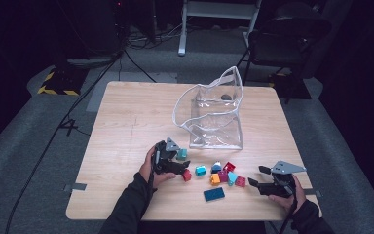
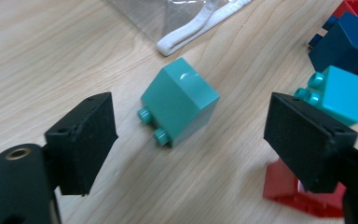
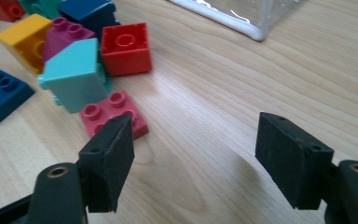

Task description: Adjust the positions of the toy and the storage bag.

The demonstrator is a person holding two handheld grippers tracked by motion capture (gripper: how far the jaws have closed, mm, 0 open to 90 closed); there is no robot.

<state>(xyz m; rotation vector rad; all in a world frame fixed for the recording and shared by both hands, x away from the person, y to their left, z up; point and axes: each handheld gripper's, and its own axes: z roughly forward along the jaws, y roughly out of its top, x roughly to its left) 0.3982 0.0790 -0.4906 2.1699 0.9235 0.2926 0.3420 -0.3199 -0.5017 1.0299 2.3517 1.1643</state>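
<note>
The teal brick (image 2: 179, 100) lies on its side on the bench (image 2: 51, 56), just before the bag, apart from the other bricks. I judge it light, hard and slick, so I'd pinch its flat sides, not the slope. My left tongs (image 2: 193, 119) stand wide around it, low and tilted down. The right tongs (image 3: 196, 140) are wide and empty.

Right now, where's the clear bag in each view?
High view: clear bag at table centre, beyond the blocks.
Left gripper view: bag at top centre, white rim showing.
Right gripper view: bag at the top edge, right of centre.
Shared landmark: block pile.
</note>
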